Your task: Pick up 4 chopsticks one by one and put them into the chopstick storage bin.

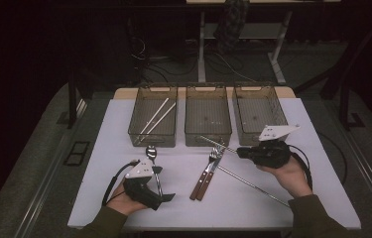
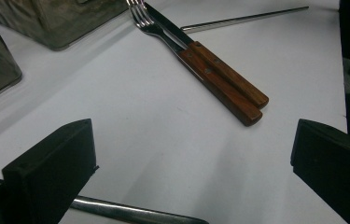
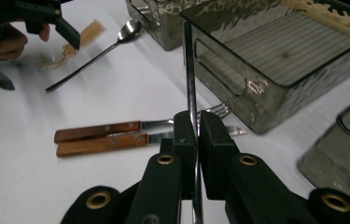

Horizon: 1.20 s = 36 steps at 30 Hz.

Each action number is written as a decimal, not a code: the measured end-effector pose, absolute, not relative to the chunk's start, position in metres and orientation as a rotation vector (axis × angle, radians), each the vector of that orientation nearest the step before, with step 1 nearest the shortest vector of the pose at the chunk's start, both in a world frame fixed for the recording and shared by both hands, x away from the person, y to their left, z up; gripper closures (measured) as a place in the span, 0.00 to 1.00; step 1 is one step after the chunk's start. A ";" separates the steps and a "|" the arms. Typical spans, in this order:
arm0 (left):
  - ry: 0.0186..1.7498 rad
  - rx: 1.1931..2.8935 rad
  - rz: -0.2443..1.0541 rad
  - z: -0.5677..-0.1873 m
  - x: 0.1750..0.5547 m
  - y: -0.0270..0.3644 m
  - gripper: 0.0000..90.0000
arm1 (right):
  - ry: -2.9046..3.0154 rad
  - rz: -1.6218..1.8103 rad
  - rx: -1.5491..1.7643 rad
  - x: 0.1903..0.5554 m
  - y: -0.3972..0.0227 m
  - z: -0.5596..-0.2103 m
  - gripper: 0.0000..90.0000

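Observation:
My right gripper (image 1: 239, 151) is shut on a thin metal chopstick (image 1: 213, 142) and holds it off the table, its tip toward the middle bin (image 1: 208, 138). In the right gripper view the pads (image 3: 185, 133) pinch that chopstick (image 3: 190, 70) near its middle. A second metal chopstick (image 1: 253, 186) lies on the table under the right hand. A wooden-handled fork and knife (image 1: 204, 174) lie side by side at the table's centre. My left gripper (image 1: 162, 200) rests open near the front edge, beside a spoon (image 1: 152, 152). Its jaws stand wide apart with nothing between them.
Three clear bins stand in a row at the back. The left bin (image 1: 139, 135) holds two white chopsticks (image 1: 157, 116). The right bin (image 1: 247, 138) has nothing in it. The table's front edge runs close below both hands.

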State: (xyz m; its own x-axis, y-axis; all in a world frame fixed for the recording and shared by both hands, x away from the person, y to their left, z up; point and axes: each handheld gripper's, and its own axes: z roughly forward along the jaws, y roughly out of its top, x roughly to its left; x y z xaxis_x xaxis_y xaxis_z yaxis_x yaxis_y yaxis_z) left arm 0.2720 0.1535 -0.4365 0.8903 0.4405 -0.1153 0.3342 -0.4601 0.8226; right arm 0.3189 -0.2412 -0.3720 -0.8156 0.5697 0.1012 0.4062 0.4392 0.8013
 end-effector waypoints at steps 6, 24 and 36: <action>0.559 2.098 0.142 -0.437 0.272 0.153 0.00 | 2.503 1.309 0.878 0.328 -0.227 -0.370 0.95; 0.554 2.100 0.142 -0.437 0.272 0.152 0.00 | 2.486 1.298 0.925 0.364 -0.179 -0.356 0.95; 0.550 2.100 0.143 -0.437 0.272 0.153 0.00 | 2.487 1.270 0.936 0.389 -0.143 -0.345 0.95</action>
State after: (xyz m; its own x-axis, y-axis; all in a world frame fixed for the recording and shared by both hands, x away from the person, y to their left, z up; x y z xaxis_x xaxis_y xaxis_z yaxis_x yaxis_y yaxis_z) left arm 0.2716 0.1528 -0.4368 0.8931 0.4368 -0.1080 0.3283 -0.4686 0.8201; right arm 0.3888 -0.1427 -0.3449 -0.7810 0.6154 0.1066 0.4473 0.4319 0.7832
